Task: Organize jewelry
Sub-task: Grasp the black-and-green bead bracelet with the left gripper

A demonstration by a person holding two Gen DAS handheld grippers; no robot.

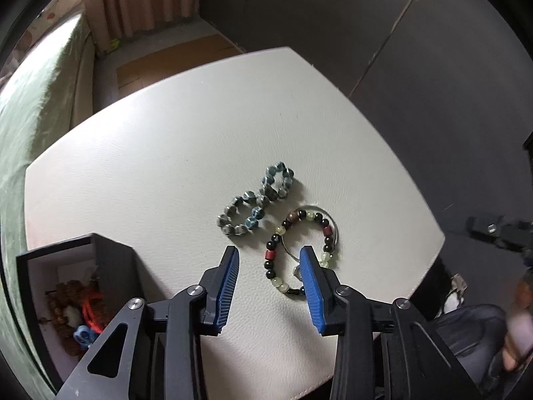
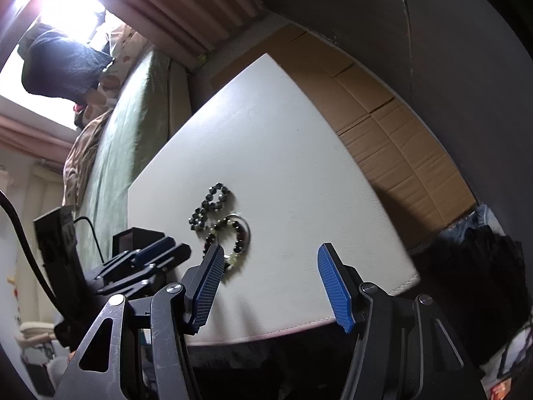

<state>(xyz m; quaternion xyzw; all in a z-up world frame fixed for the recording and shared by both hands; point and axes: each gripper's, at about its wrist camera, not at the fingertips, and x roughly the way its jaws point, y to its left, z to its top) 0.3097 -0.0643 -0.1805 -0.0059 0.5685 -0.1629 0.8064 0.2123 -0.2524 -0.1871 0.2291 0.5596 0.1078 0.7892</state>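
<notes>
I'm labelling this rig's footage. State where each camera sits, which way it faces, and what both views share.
Left wrist: on the left gripper, looking steeply down at the white table, two bracelets and an open box; open blue fingers show.
Right wrist: on the right gripper, low by the table edge, facing across it toward the bed; its open fingers show.
Shared: table, both bracelets, box; the right view also catches the left gripper.

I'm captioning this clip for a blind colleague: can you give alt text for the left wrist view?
The left tongs, open and empty, hover over a white table above a mixed-bead bracelet. A blue-grey bead bracelet lies just beyond; an open black box of jewelry sits at left.
</notes>
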